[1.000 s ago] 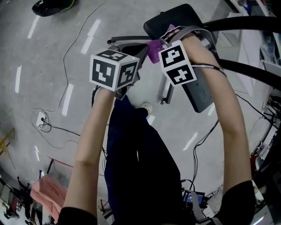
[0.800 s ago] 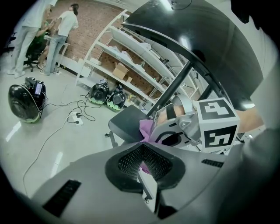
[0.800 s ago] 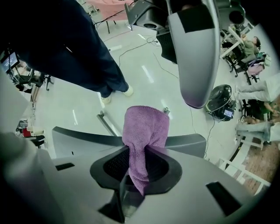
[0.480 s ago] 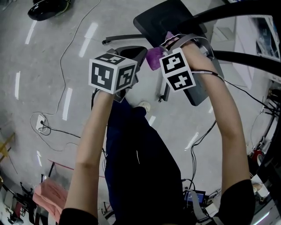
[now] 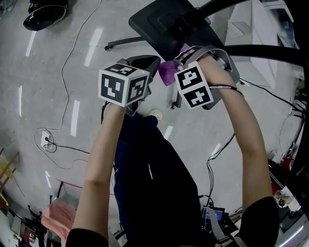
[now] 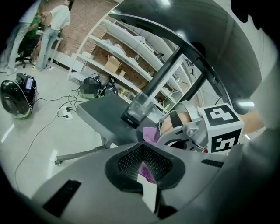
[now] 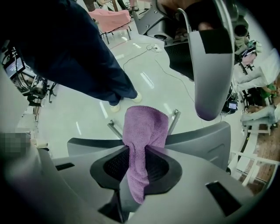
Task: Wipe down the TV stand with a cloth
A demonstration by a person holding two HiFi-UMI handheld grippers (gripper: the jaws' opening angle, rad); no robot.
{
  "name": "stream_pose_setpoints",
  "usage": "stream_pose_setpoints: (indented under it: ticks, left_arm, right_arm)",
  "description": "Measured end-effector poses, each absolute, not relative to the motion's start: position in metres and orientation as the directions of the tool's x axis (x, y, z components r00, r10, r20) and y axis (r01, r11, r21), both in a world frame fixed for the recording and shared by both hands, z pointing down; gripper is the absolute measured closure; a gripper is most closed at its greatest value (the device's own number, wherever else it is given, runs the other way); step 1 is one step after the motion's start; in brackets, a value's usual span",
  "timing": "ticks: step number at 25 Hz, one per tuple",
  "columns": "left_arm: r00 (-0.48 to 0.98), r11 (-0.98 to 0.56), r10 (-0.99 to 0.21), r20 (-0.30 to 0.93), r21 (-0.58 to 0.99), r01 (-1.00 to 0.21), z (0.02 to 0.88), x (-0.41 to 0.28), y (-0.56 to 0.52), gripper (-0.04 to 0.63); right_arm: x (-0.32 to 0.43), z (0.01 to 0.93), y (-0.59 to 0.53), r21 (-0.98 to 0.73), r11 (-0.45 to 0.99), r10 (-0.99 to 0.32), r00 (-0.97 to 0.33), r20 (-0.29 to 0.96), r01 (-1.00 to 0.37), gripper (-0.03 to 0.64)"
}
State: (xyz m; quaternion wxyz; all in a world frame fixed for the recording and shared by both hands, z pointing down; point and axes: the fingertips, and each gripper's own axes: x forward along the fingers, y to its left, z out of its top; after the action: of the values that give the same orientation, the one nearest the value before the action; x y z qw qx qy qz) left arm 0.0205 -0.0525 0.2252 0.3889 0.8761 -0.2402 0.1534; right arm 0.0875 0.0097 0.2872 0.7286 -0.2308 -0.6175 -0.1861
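A purple cloth [image 5: 167, 73] hangs between my two grippers, over the grey floor. My right gripper [image 7: 136, 159] is shut on the cloth [image 7: 144, 127], which folds over beyond its jaws. My left gripper [image 6: 142, 151] is shut too, with a purple strip and a white tag [image 6: 148, 194] between its pads. In the head view the left gripper [image 5: 153, 61] and the right gripper [image 5: 179, 53] almost touch. The TV stand's dark grey base [image 5: 164, 21] lies just beyond them, with its black poles [image 5: 270, 50] rising to the right. The same base [image 6: 103, 116] fills the middle of the left gripper view.
The person's dark trouser legs [image 5: 145, 164] stand right below the grippers. Cables [image 5: 63, 125] and a power strip [image 5: 46, 137] trail over the floor at the left. A black rounded object [image 5: 43, 14] lies far left. Shelving [image 6: 127, 57] and standing people [image 6: 52, 26] are at the back.
Both grippers stayed close together with the cloth between them. The stand's base has come further into the head view, sliding toward the upper left.
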Motion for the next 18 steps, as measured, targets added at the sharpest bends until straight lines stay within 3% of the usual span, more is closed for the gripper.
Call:
stream_pose_setpoints:
  ticks: [18]
  left_arm:
    - [0.851,-0.604,-0.22,0.477,0.618,-0.503,0.233,0.095,-0.001,0.588]
  right_arm:
    - [0.165,0.286,0.103,-0.135,0.821,0.049,0.167,0.985,0.555,0.512]
